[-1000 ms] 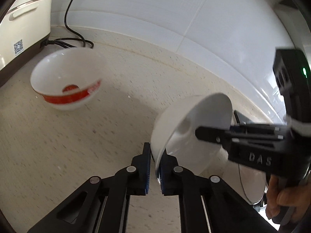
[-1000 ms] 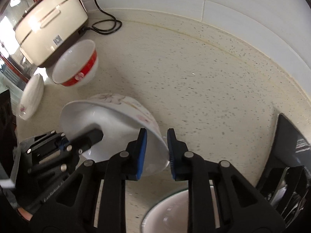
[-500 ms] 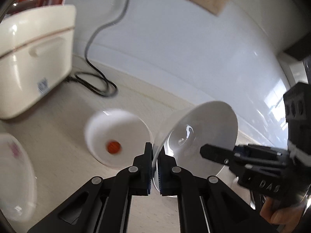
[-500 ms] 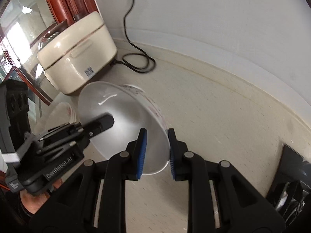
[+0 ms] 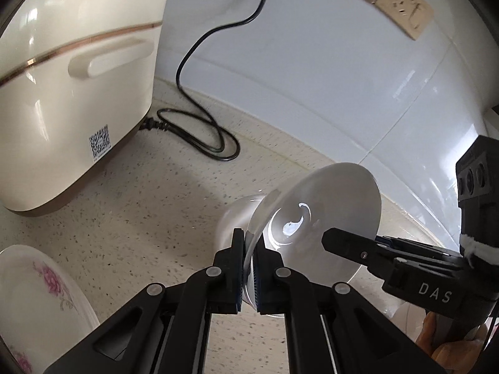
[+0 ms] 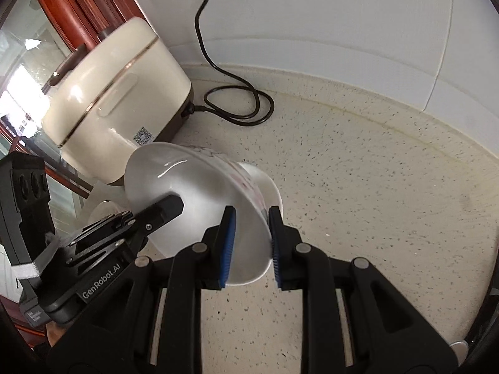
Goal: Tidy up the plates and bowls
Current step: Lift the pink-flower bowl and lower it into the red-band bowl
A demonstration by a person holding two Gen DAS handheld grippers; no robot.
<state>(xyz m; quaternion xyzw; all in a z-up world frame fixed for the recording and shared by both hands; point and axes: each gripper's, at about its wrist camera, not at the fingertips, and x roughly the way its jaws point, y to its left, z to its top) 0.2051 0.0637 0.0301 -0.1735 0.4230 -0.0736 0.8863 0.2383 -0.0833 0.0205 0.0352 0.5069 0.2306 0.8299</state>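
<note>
A white bowl with a pink flower pattern hangs tilted above the counter, held on opposite sides of its rim. My left gripper is shut on the near rim. My right gripper is shut on the other side of the bowl. Each gripper shows in the other's view, the right gripper reaching in from the right and the left gripper from the left. A second white bowl sits on the counter right behind the held one, mostly hidden by it.
A cream rice cooker stands at the back left with its black cord looped on the speckled counter. A white plate with pink flowers lies at the near left. A wall socket sits on the tiled wall.
Both grippers have carried the held bowl toward the rice cooker and a little up. The red-banded bowl, earlier off to the left, now sits mostly hidden behind the held bowl.
</note>
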